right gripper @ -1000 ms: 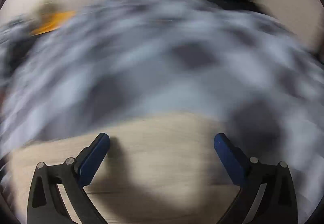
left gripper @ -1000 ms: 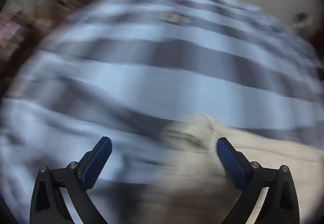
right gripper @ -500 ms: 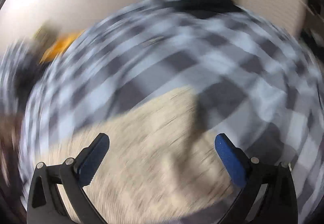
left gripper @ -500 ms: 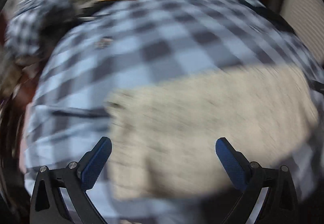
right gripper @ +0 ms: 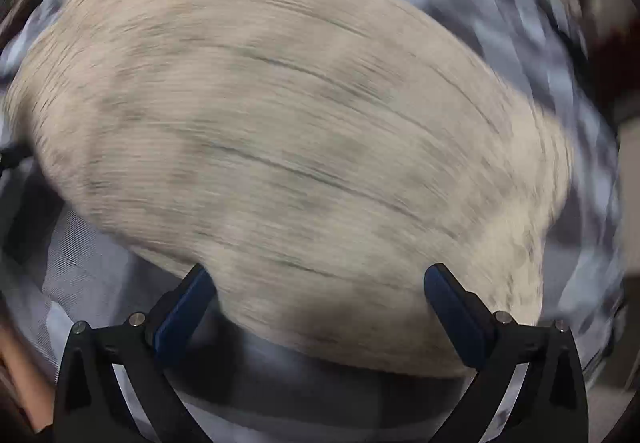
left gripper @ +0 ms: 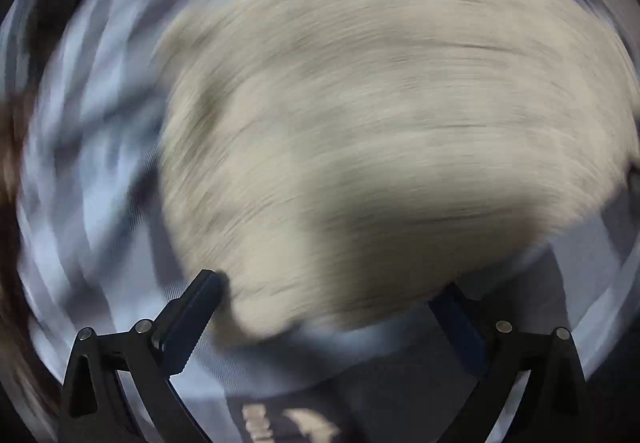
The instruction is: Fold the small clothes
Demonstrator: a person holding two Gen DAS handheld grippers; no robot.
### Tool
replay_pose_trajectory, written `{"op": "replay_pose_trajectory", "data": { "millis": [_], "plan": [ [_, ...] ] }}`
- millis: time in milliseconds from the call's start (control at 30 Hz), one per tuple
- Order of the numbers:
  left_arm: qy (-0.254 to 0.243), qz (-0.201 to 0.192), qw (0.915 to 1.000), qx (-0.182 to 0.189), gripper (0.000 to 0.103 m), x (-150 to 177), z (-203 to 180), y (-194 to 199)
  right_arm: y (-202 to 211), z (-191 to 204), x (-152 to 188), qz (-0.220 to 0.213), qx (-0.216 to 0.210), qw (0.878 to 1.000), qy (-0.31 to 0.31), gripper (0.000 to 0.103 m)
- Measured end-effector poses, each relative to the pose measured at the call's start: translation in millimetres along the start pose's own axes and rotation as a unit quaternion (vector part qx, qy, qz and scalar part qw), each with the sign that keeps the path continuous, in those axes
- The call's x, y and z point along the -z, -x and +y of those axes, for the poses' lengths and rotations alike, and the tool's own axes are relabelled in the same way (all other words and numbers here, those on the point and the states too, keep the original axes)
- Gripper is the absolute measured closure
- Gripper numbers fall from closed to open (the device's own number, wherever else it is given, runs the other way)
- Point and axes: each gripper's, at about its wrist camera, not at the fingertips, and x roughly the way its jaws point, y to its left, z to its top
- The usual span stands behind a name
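Observation:
A beige ribbed garment (left gripper: 380, 123) lies flat on the blue-and-grey checked cloth (left gripper: 92, 147) and fills most of both wrist views, smeared by motion blur. In the left wrist view my left gripper (left gripper: 328, 307) stands open just over the garment's near left edge, nothing between its blue pads. The same beige garment (right gripper: 280, 147) spreads across the right wrist view. My right gripper (right gripper: 316, 299) is open too, its fingers straddling the near edge of the fabric without closing on it.
The checked cloth (right gripper: 560, 55) surrounds the garment on all sides. A grey patch with pale printed marks (left gripper: 288, 419) shows under the left gripper. Dark surroundings ring the edges of both views.
Both grippers have swung and dropped closer over the beige garment, which now fills the views. The orange item and the clutter at the back have left the frames. Both grippers stayed open.

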Motion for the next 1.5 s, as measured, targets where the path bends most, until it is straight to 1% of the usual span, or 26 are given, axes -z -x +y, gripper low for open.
{"op": "replay_pose_trajectory", "data": {
  "millis": [67,133,200,300,333,367,400,433,500,533,600,667,767,800,867,933,1000,1067,1100,1167,1233,1267,1333,1400,1467,1500],
  "plan": [
    [0.1,0.039,0.9921,0.065,0.0,6,44,-11,-1,-26,6,0.018,-0.035,0.999,-0.038,0.001],
    [0.133,0.046,0.9861,0.089,0.0,9,61,-13,3,-41,15,0.028,-0.033,0.998,-0.048,0.001],
    [0.111,0.044,0.9905,0.068,0.0,7,57,-9,6,-54,27,0.034,-0.017,0.998,-0.051,0.001],
    [0.083,0.044,0.9951,0.032,0.0,4,51,-3,-1,-79,53,0.058,0.081,0.993,-0.059,0.001],
    [0.09,0.052,0.9946,0.009,0.0,4,55,-2,-3,-94,61,0.067,0.062,0.992,-0.089,0.001],
    [0.096,0.054,0.9924,-0.054,0.0,4,60,0,-2,-112,70,0.067,0.015,0.988,-0.141,0.001],
    [0.102,0.055,0.9836,-0.138,0.0,3,67,6,0,-133,81,0.066,-0.027,0.976,-0.205,0.001],
    [0.115,0.055,0.9665,-0.223,0.0,4,79,14,3,-145,88,0.066,-0.027,0.967,-0.245,0.001],
    [0.152,0.03,0.9462,-0.284,0.0,3,97,34,18,-161,98,0.061,0.045,0.951,-0.299,0.001],
    [0.175,-0.002,0.9419,-0.287,0.0,1,102,50,29,-165,101,0.057,0.102,0.942,-0.313,0.001],
    [0.197,-0.057,0.9417,-0.267,0.0,-5,98,73,55,-165,102,0.034,0.205,0.919,-0.335,0.001],
    [0.195,-0.131,0.9456,-0.225,0.0,-17,73,97,75,-155,95,-0.014,0.219,0.909,-0.354,0.001],
    [0.152,-0.202,0.9603,-0.118,0.0,-32,21,112,86,-125,64,-0.114,0.13,0.913,-0.369,0.001],
    [0.141,-0.205,0.9652,-0.081,0.0,-40,4,108,82,-111,47,-0.156,0.081,0.914,-0.366,0.001],
    [0.122,-0.191,0.9729,-0.046,0.0,-48,-17,92,68,-91,23,-0.214,0.004,0.916,-0.339,0.001],
    [0.084,-0.194,0.9769,-0.03,0.0,-51,-44,75,58,-58,-3,-0.264,-0.027,0.934,-0.24,0.001],
    [0.049,-0.195,0.9795,-0.013,0.0,-49,-59,63,43,-23,-22,-0.257,0.005,0.956,-0.142,0.001],
    [0.0,-0.172,0.985,-0.012,0.0,-47,-72,41,15,-10,-34,-0.208,0.008,0.972,-0.107,0.001],
    [-0.017,-0.18,0.9832,-0.024,0.0,-42,-75,34,1,-11,-36,-0.183,-0.002,0.977,-0.113,0.001],
    [-0.017,-0.199,0.9797,-0.013,0.0,-31,-73,35,-7,-25,-38,-0.185,-0.024,0.974,-0.128,0.001],
    [-0.01,-0.186,0.9824,-0.011,0.0,-34,-66,35,-5,-43,-39,-0.177,-0.003,0.973,-0.147,0.001],
    [0.004,-0.178,0.9839,-0.017,0.0,-35,-60,36,-3,-49,-35,-0.174,0.005,0.97,-0.17,0.001],
    [0.046,-0.156,0.9864,-0.022,0.0,-38,-43,36,-2,-92,-20,-0.149,0.013,0.949,-0.276,0.001],
    [0.083,-0.138,0.9866,-0.027,0.0,-38,-34,40,10,-131,3,-0.133,0.003,0.914,-0.384,0.001],
    [0.116,-0.132,0.9825,-0.062,0.0,-38,-24,49,23,-180,30,-0.116,-0.03,0.873,-0.472,0.001],
    [0.119,-0.143,0.9784,-0.09,0.0,-37,-24,56,28,-194,41,-0.117,-0.041,0.861,-0.493,0.001]
  ]
}}
